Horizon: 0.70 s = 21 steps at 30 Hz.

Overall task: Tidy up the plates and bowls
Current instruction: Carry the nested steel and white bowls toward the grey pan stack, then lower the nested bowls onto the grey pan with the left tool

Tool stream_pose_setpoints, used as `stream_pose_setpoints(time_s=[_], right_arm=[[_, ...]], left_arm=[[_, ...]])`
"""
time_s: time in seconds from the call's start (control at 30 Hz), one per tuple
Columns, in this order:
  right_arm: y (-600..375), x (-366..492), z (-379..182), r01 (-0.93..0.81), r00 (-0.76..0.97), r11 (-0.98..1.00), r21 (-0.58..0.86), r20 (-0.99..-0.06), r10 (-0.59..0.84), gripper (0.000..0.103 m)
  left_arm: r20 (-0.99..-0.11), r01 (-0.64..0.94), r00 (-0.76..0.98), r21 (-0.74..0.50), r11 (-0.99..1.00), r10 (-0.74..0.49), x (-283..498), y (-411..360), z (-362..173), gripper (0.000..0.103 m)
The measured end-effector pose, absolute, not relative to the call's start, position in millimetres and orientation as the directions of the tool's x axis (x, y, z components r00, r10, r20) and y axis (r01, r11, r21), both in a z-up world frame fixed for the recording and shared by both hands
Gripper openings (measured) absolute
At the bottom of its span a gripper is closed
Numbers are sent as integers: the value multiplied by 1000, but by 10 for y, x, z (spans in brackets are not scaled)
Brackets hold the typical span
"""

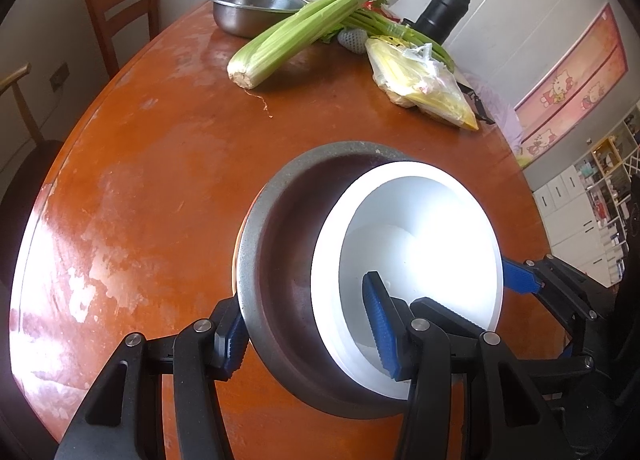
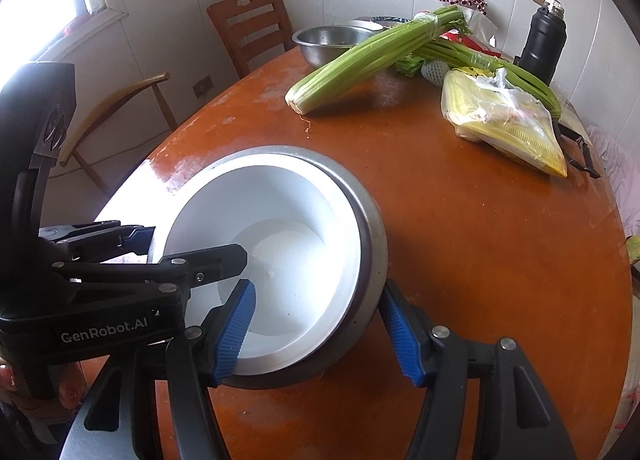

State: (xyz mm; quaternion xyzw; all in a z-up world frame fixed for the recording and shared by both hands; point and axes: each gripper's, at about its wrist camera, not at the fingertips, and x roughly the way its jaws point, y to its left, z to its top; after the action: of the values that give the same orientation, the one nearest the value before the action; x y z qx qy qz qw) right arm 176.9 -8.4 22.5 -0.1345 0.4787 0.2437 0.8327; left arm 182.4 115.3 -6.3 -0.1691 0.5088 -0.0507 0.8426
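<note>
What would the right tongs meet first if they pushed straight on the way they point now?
Probably the nested bowls: the right tongs straddle the near wall of the white bowl and the grey metal bowl around it, so that rim lies first in line. Depth is unclear; contact may already exist.

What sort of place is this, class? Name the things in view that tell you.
Most likely a home dining room or kitchen: a round reddish wooden table with wooden slat-back chairs, a bunch of green celery, and a steel mixing bowl.
</note>
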Motion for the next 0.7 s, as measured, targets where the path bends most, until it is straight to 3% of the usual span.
stream_pose_setpoints(time_s=[0.7], right_arm=[[-25, 1718, 249, -538, 474, 841, -55, -845, 248, 64]], left_arm=[[-837, -86, 483, -338, 937, -257, 1800, 1183, -67, 54]])
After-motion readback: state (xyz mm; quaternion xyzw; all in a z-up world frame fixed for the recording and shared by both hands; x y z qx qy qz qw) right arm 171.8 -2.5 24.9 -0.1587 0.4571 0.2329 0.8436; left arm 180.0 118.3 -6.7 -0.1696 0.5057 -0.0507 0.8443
